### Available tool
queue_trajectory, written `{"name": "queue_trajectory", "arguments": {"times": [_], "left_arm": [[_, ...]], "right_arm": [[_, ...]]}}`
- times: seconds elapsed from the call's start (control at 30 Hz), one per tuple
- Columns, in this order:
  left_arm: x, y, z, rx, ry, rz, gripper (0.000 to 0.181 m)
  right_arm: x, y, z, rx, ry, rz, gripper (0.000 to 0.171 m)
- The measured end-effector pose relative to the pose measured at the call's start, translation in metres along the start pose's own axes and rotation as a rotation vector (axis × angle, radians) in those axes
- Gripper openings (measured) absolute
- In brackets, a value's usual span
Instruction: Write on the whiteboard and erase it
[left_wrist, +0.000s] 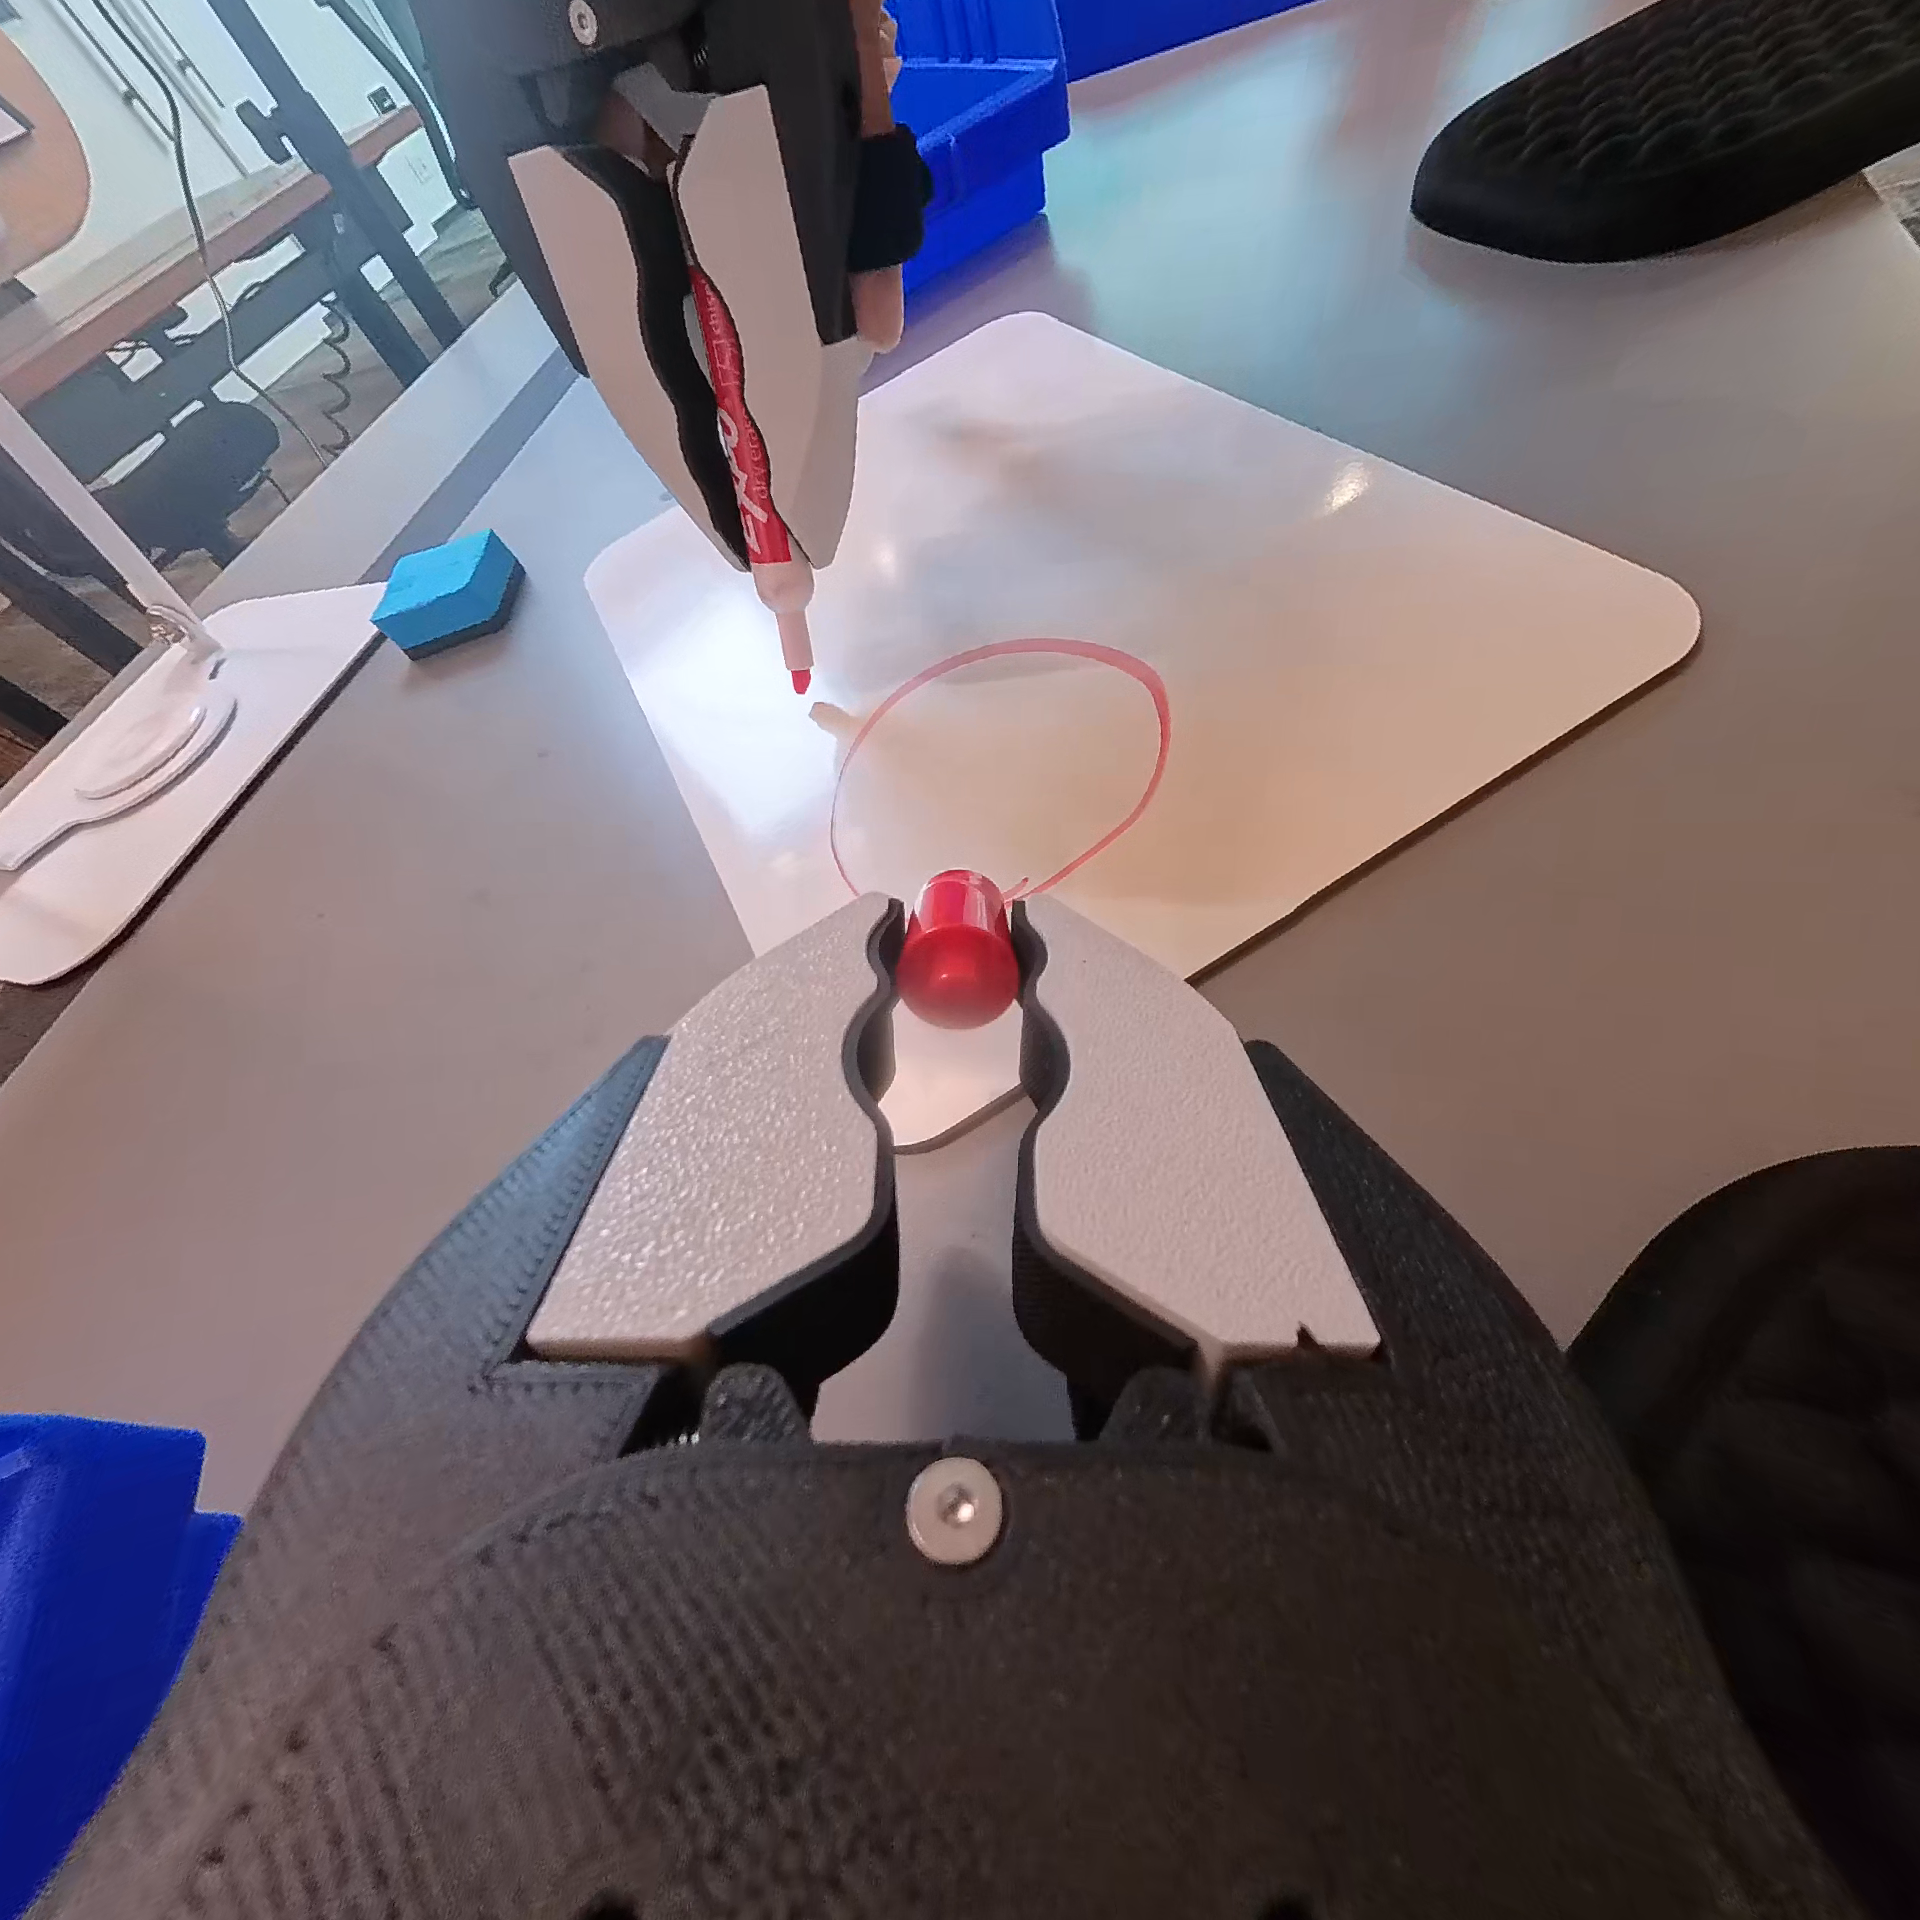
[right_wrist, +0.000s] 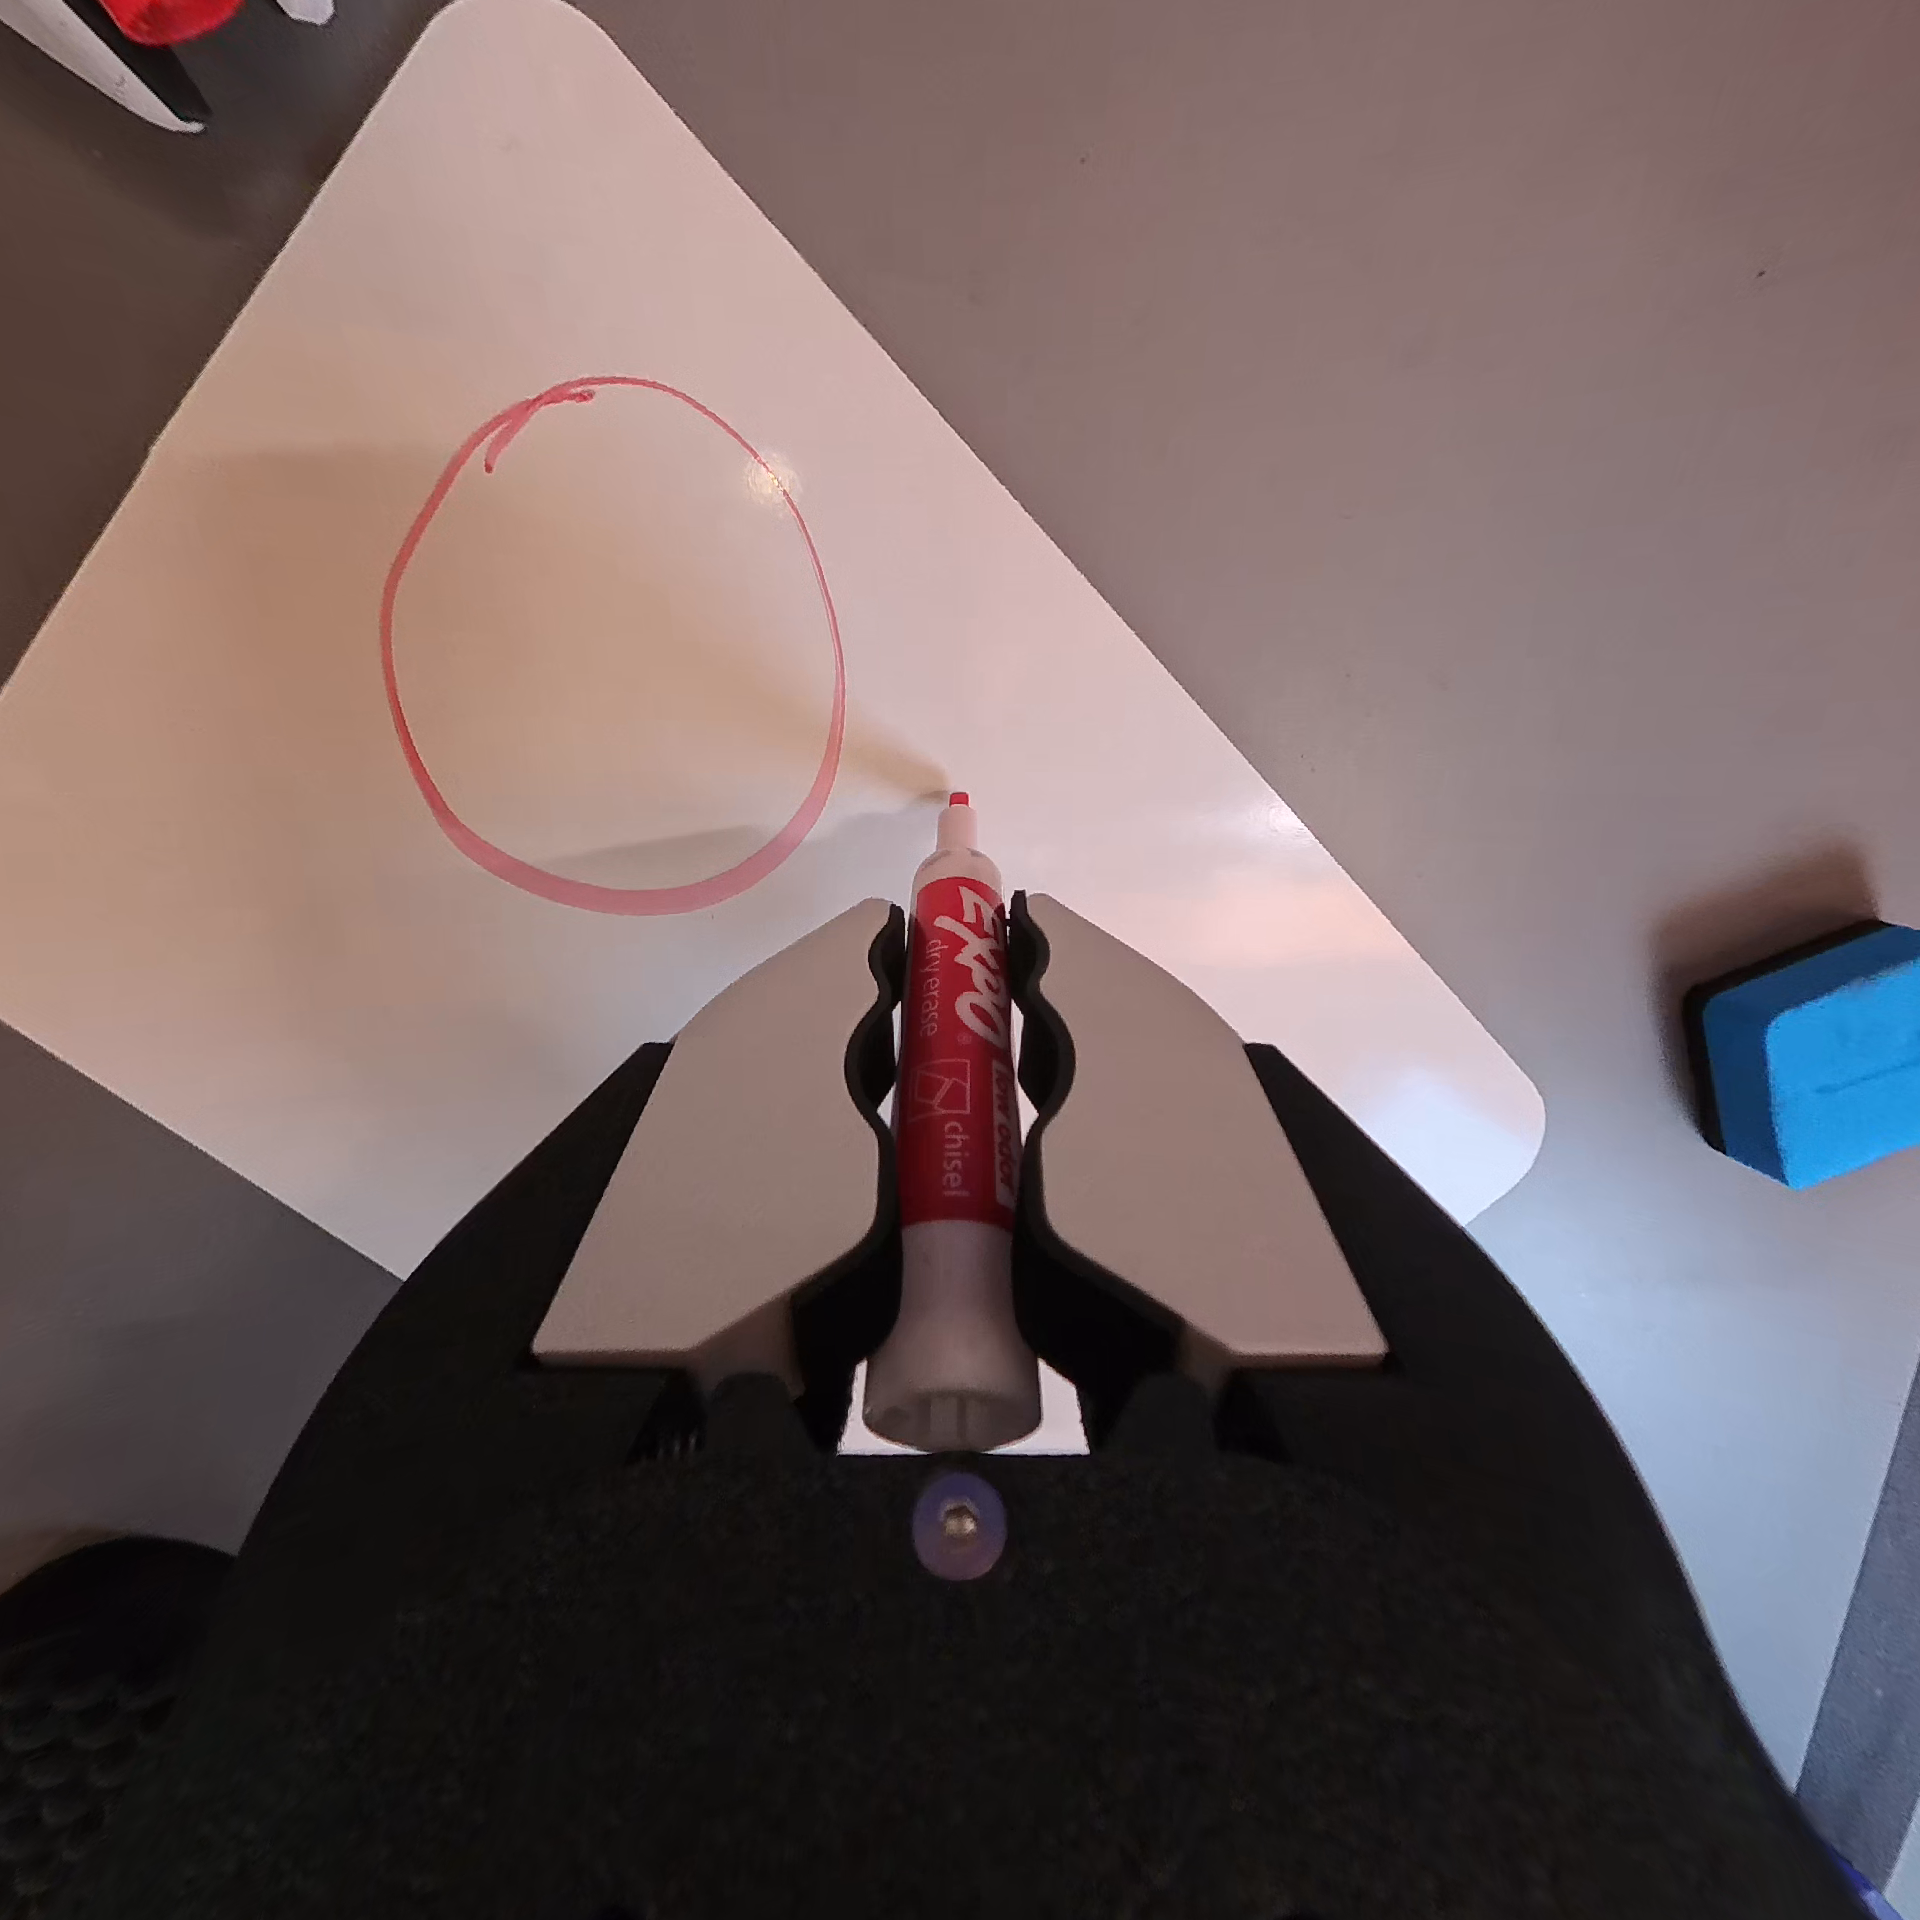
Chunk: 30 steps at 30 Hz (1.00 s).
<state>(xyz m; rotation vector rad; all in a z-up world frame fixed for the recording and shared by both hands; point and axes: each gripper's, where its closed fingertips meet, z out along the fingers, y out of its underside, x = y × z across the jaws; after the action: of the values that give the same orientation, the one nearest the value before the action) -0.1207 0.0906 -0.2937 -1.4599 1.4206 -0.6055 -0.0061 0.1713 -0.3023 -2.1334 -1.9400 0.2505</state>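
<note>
The right gripper (right_wrist: 958, 909) is clamped on a red marker (right_wrist: 956, 1049), whose tip hangs just above the whiteboard (right_wrist: 260, 935) at mid-frame, beside a red circle (right_wrist: 613, 644) drawn there. The left gripper (left_wrist: 954, 920) pinches the red cap (left_wrist: 954, 961) at its fingertips (low over the board's near edge). A blue eraser (right_wrist: 1813, 1049) sits on the table (right_wrist: 1455, 416), right of frame.

Your left camera is looking low across the whiteboard (left_wrist: 1247, 644). Your right camera is looking down close. Both are seeing the red circle (right_wrist: 613, 644).
</note>
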Motion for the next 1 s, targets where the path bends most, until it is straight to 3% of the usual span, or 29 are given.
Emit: {"name": "queue_trajectory", "arguments": {"times": [0.53, 1.0], "left_arm": [[0.0, 0.0, 0.0, -0.001, 0.001, 0.002, 0.02], [0.001, 0.0, 0.001, -0.004, 0.003, 0.007, 0.02]], "right_arm": [[-0.003, 0.002, 0.003, -0.018, -0.016, 0.002, 0.019], [-0.032, 0.032, -0.008, -0.068, -0.047, 0.024, 0.019]]}}
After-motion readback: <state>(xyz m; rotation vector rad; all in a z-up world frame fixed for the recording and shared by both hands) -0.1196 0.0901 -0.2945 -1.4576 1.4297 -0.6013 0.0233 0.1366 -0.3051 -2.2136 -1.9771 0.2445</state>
